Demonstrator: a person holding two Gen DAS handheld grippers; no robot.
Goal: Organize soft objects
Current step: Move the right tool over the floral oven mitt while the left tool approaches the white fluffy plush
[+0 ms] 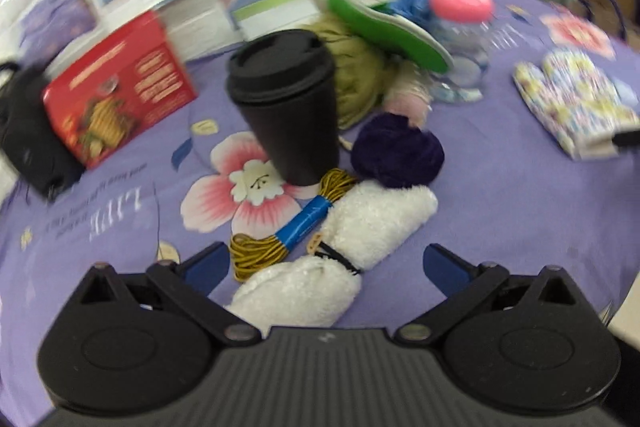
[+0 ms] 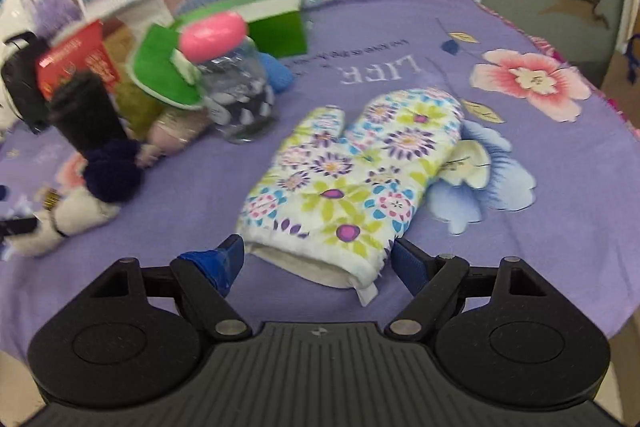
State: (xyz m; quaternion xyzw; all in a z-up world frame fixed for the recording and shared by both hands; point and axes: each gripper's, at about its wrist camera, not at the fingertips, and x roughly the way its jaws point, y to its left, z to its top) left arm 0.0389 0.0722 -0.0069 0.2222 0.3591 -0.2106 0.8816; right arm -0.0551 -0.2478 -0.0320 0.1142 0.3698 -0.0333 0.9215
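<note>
On the purple flowered cloth (image 2: 520, 247) that covers the worktop, a floral oven mitt (image 2: 352, 179) lies flat with its cuff toward the right claw (image 2: 318, 259). That claw's blue-padded jaws stand spread wide, one on each side of the cuff, and do not press on it. Well to the left, the left claw (image 1: 326, 269) also stands spread, with nothing pinched; the near end of a white fluffy plush (image 1: 344, 247) lies between its jaws. A skein of mustard cord (image 1: 288, 223) with a blue band rests against the plush. Just behind are a black lidded cup (image 1: 288, 107), upright, and a dark purple pompom (image 1: 400, 155). Farther back stand a red box (image 1: 120, 95), a clear jar with a pink lid (image 1: 460, 27) and a green-edged insole (image 1: 392, 31).
</note>
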